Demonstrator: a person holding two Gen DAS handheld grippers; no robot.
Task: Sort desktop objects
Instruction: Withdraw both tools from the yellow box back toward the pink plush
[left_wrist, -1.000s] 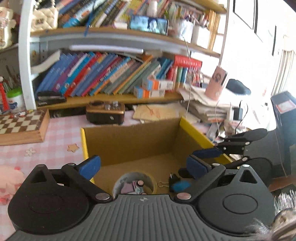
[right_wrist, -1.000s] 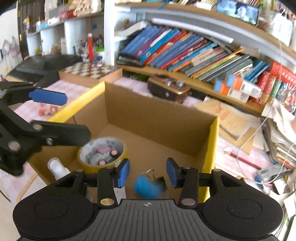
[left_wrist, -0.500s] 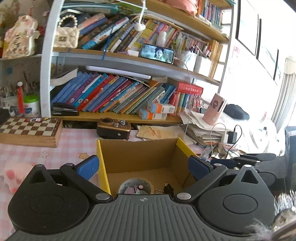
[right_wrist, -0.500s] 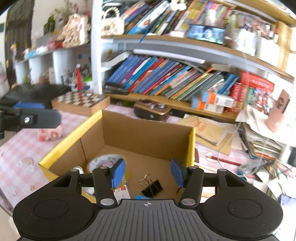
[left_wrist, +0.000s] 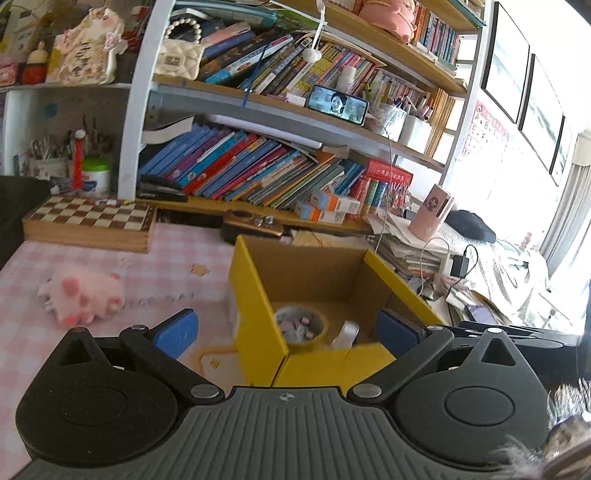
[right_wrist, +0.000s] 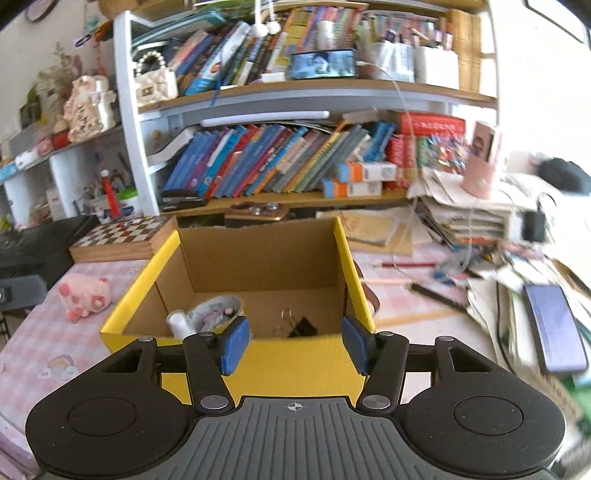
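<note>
Blue-padded and black-armed, the right gripper (right_wrist: 293, 345) hangs just in front of the near wall of an open cardboard box with yellow outer walls (right_wrist: 295, 363). Its jaws are partly apart and opening, with nothing between the pads and nothing held. The left gripper (left_wrist: 286, 330) has its blue pads spread wide; the box's near corner shows in the gap between them, but the pads press on nothing.

Inside the box, the right wrist view shows four things: one roll of patterned tape (right_wrist: 216, 314) with small pink bits in its hollow, one small white bottle (right_wrist: 177, 323) just beside it at the left wall, and one black binder clip with wire handles (right_wrist: 301, 326) lying apart to the right on the bare cardboard floor.

The box stands on a pink checked tablecloth (right_wrist: 29, 350). One pink plush toy (right_wrist: 85, 295) lies on the cloth to its left, and one wooden chessboard box (right_wrist: 123, 238) sits behind that. One dark phone (right_wrist: 554, 328) rests on the paper heap at the right.
</note>
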